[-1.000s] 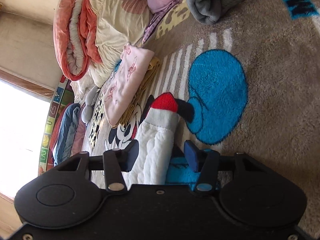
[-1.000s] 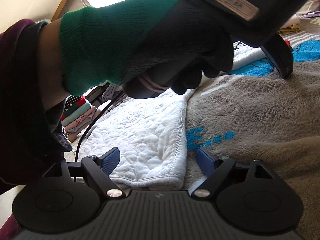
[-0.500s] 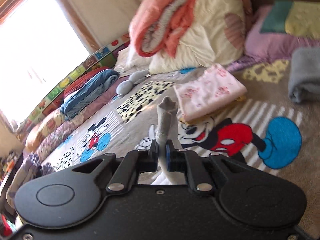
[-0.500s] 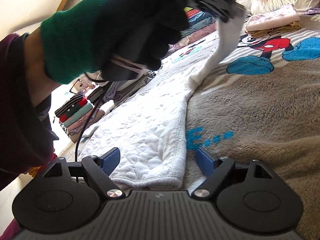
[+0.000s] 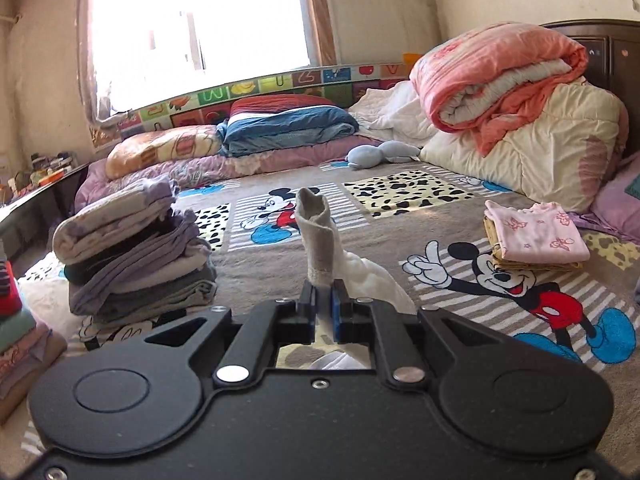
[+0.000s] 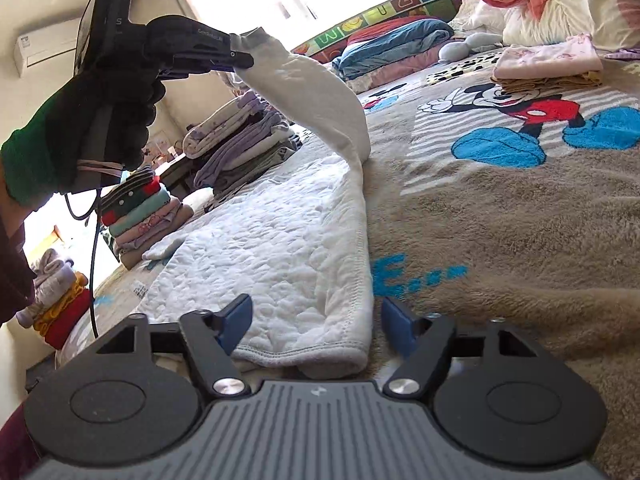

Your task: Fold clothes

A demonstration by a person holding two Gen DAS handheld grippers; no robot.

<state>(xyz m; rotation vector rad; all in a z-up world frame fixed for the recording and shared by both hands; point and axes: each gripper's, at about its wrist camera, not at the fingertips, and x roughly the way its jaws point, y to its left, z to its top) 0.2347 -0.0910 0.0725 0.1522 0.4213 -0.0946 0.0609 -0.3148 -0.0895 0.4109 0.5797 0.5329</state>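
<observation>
The left claw (image 5: 322,312) is clamped on the grey cuff of the white quilted garment (image 6: 280,248), holding that sleeve up in the air, so the cloth rises from the bed toward eleven o'clock in the right wrist view. The right claw (image 6: 316,320) sits low at the hem with its jaws apart, straddling the corner but gripping nothing. The rest of the garment lies flat on the Mickey Mouse blanket (image 6: 500,208). I'd say the sleeve fold is in hand: next, the raised sleeve wants carrying across and laying over the body, while the right claw pins or takes the hem so nothing drags. Further out, a stack of folded clothes (image 5: 132,248) sits at nine o'clock in the left view, and a pink folded pile (image 5: 536,236) at two o'clock.
</observation>
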